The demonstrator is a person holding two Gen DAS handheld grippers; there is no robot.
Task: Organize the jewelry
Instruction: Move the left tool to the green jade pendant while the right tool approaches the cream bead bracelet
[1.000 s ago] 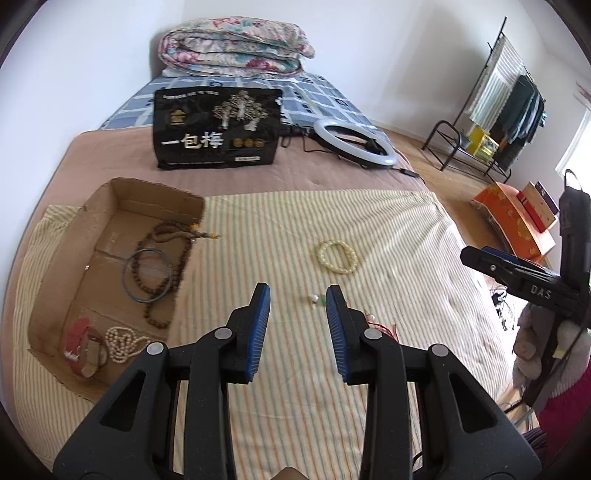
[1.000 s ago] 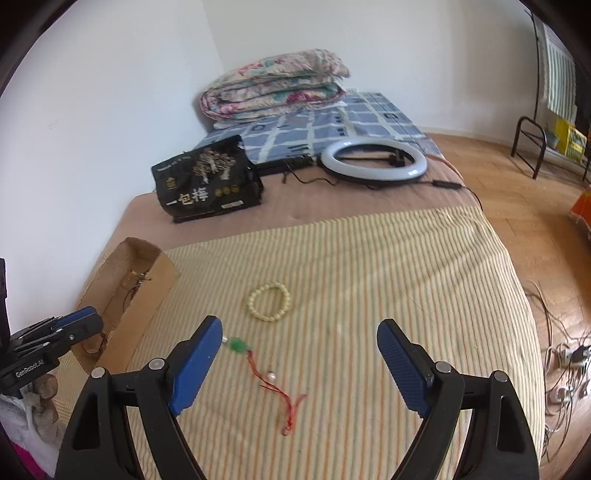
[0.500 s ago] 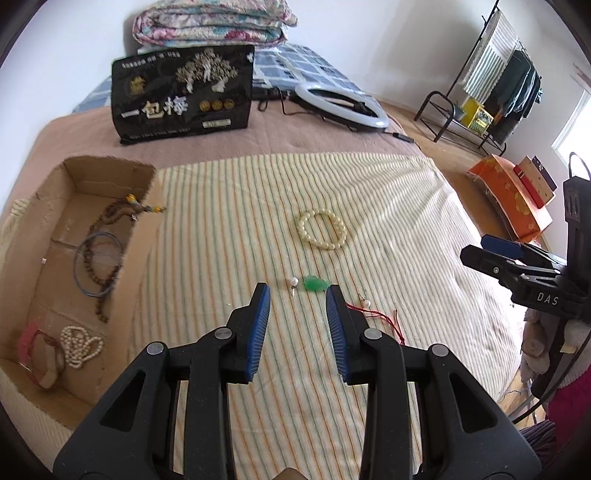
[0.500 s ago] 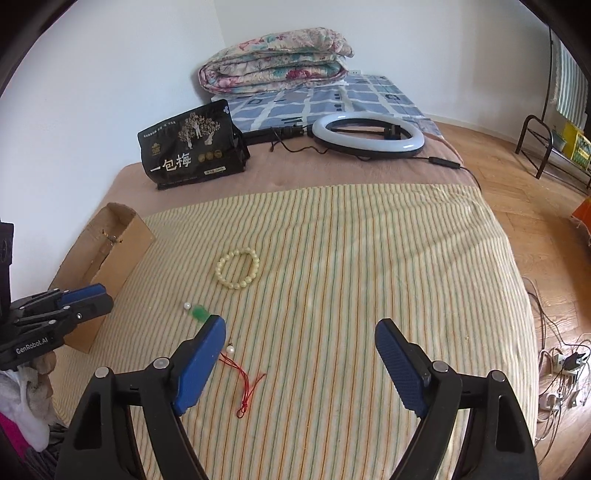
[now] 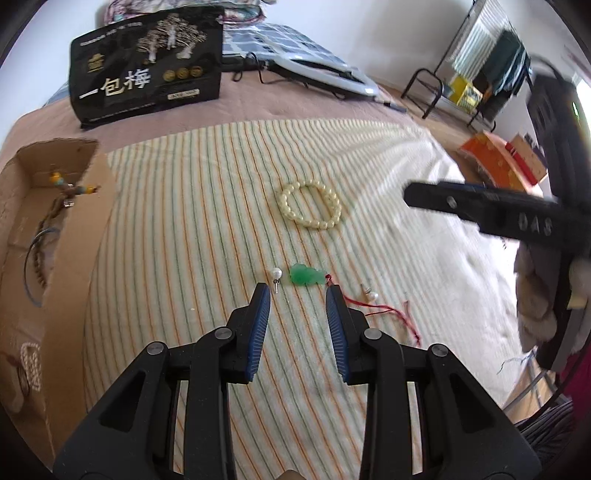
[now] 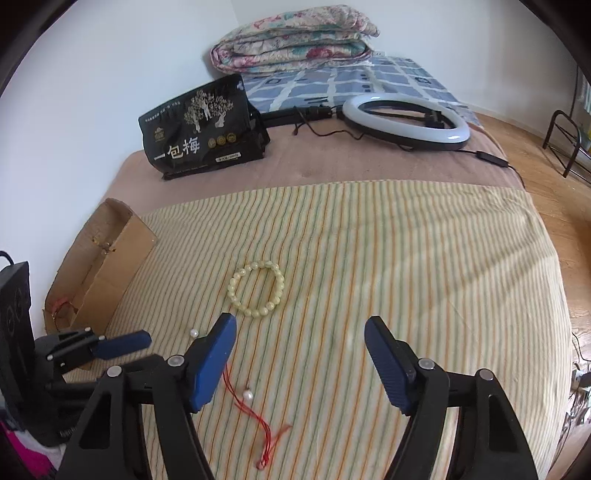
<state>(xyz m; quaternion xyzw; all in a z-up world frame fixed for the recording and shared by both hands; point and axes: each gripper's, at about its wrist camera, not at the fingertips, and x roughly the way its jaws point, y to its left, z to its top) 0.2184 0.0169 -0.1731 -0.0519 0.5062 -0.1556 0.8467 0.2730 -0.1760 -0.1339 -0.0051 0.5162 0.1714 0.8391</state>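
A green jade pendant [image 5: 306, 276] on a red cord [image 5: 384, 309] lies on the striped blanket, just ahead of my open left gripper [image 5: 297, 291]. A pearl earring [image 5: 276, 274] lies to its left, another pearl earring [image 5: 370, 293] to its right. A cream bead bracelet [image 5: 310, 204] lies farther ahead; it also shows in the right wrist view [image 6: 257, 288]. My right gripper [image 6: 300, 325] is wide open and empty, hovering near the bracelet, with the red cord [image 6: 256, 413] and a pearl [image 6: 247, 396] below it. The cardboard box [image 5: 51, 236] at left holds several bead strings.
A black snack bag [image 6: 201, 127] and a ring light [image 6: 406, 122] lie at the far end of the bed, with a folded quilt [image 6: 295, 35] behind. The bed's right edge drops to a wooden floor [image 6: 561, 206]. A clothes rack [image 5: 476, 62] stands at far right.
My left gripper has moved forward and down towards the green pendant, which now lies just ahead of its fingertips. My right gripper has moved forward towards the bracelet. Both stay open.
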